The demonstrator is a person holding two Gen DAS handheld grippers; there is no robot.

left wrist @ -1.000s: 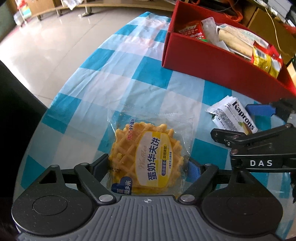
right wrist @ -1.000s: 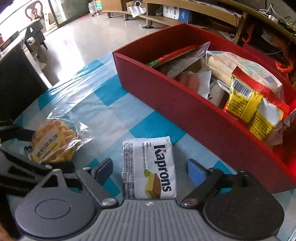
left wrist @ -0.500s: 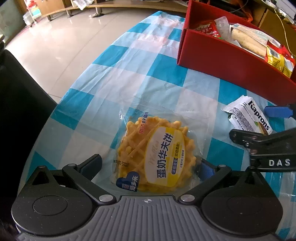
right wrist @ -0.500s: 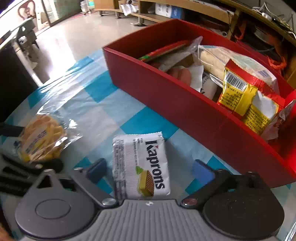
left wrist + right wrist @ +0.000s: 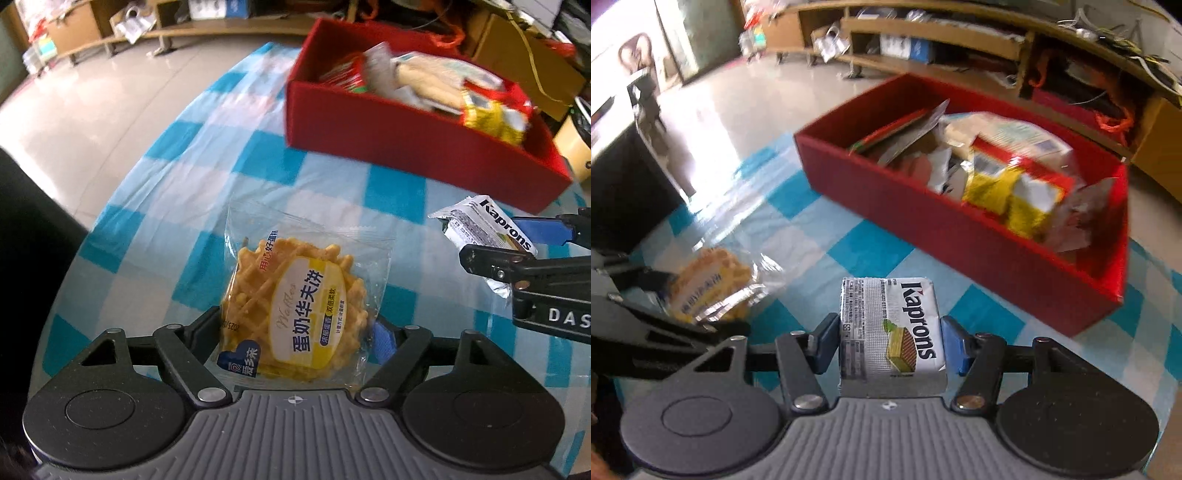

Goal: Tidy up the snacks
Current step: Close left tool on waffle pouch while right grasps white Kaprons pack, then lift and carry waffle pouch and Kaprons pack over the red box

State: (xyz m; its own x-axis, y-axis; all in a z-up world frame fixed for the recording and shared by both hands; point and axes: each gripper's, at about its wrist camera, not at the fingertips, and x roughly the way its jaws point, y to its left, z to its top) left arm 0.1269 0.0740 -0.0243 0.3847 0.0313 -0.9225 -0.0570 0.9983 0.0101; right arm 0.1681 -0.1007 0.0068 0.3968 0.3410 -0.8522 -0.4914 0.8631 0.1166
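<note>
while the left gripper (image 5: 295, 332) sits at the bottom centre of its own view, we see its two fingers pressed against either side of the waffle pack (image 5: 299, 306), a clear wrapper with a yellow round waffle and a white-and-yellow label. the pack fills the middle of that frame and looks raised above the cloth (image 5: 177, 206), though we cannot tell how far. the blue pad (image 5: 382, 345) on the right-hand finger touches the wrapper's edge; the other pad is hidden behind the pack.

in the right wrist view the right gripper (image 5: 888, 341) is clamped on the wafer pack (image 5: 892, 332) — a white and grey packet printed "kaprons" — with a blue pad against each long side. the packet lies lengthwise between the fingers at bottom centre of the frame. in the left view the same packet (image 5: 484, 236) shows at the right edge, held in the dark linkage of the right gripper (image 5: 517, 243), well apart from the waffle.

the red box (image 5: 960, 229) stands in the upper right of the right view, on the blue-and-white checked cloth (image 5: 871, 251), beyond both packs. it already holds several snacks — a yellow and red bag (image 5: 1015, 192), a pale long packet (image 5: 1001, 129) and a red-edged wrapper, all blurred. in the left view the box (image 5: 406, 136) lies at upper right. the waffle pack (image 5: 709, 288) appears blurred at the left of the right view.
</note>
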